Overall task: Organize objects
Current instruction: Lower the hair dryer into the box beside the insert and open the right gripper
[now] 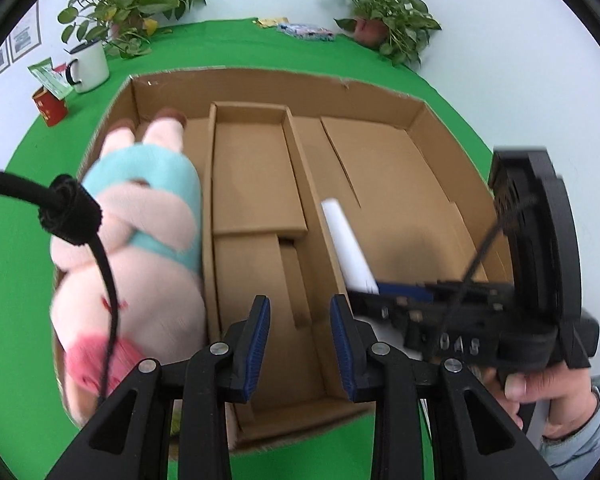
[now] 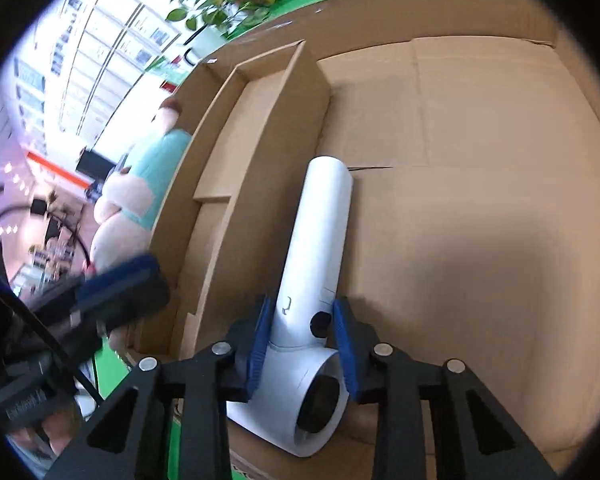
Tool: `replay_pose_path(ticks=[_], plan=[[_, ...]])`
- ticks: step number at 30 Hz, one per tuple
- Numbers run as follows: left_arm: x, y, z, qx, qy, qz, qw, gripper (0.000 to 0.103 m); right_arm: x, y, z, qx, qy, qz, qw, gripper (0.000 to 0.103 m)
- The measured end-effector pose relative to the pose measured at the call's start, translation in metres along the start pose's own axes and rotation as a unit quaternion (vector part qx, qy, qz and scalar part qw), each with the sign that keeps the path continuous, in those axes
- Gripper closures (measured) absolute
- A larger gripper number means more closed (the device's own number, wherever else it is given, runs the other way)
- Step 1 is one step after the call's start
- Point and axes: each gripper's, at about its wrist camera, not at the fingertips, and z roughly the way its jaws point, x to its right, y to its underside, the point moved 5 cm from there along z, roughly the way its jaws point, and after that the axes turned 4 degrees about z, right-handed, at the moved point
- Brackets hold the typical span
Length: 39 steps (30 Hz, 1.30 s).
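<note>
The white hair dryer [image 2: 320, 280] lies in the wide right-hand compartment of the cardboard box [image 2: 480, 128], its handle stretching toward the upper middle of the right wrist view, its nozzle end at the bottom centre. My right gripper [image 2: 302, 344] has its blue pads against both sides of the dryer's body, clamped on it just above the nozzle. The dryer rests close beside the cardboard divider [image 2: 296, 120] on its left.

In the left wrist view the plush pig [image 1: 140, 248], pink with a teal dress, fills the narrow compartment at the left of the box, its feet pointing toward the far wall. The middle compartment [image 1: 256, 184] holds only folded cardboard flaps. My left gripper [image 1: 300, 344] hangs over the near middle of the box, fingers apart with nothing between them.

The box sits on a green tablecloth [image 1: 28, 280]. In the upper left stand a white mug [image 1: 90, 65] and a red tin [image 1: 51, 106]; potted plants [image 1: 384, 12] line the far edge.
</note>
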Motion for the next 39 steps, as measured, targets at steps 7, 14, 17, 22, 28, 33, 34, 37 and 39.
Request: replay_pose_path(ticks=[7, 14, 17, 22, 28, 33, 34, 37, 39], plan=[[0.007, 0.016, 0.009, -0.017, 0.014, -0.043, 0.9989, 0.072, 0.008, -0.002, -0.003, 0.017, -0.007, 0.059, 0.998, 0.073], [-0.002, 0.02, 0.013, -0.036, 0.046, -0.096, 0.9937, 0.07, 0.003, -0.018, 0.003, 0.017, 0.0, 0.062, 0.998, 0.073], [-0.006, 0.021, 0.015, -0.039, 0.057, -0.114, 0.9911, 0.07, 0.001, -0.022, 0.006, 0.014, 0.001, 0.059, 0.998, 0.073], [-0.006, 0.022, 0.011, -0.037, 0.049, -0.106, 0.9925, 0.069, -0.004, -0.025, 0.008, 0.017, 0.005, 0.052, 0.998, 0.072], [-0.009, 0.023, -0.002, -0.02, 0.025, -0.087, 0.9957, 0.066, -0.006, -0.027, 0.006, 0.035, 0.011, 0.047, 0.998, 0.039], [-0.013, 0.018, -0.038, 0.043, -0.003, -0.067, 0.9968, 0.056, -0.008, -0.031, -0.019, 0.087, 0.032, 0.027, 0.995, 0.023], [-0.014, 0.017, -0.046, 0.057, -0.012, -0.06, 0.9965, 0.055, -0.01, -0.031, -0.024, 0.096, 0.041, 0.018, 0.994, 0.022], [-0.019, 0.018, -0.069, 0.091, -0.038, -0.049, 0.9939, 0.053, -0.021, -0.031, -0.039, 0.126, 0.073, -0.013, 0.989, 0.019], [-0.027, 0.022, -0.082, 0.104, -0.051, -0.048, 0.9922, 0.053, -0.03, -0.028, -0.046, 0.139, 0.081, -0.033, 0.986, 0.019]])
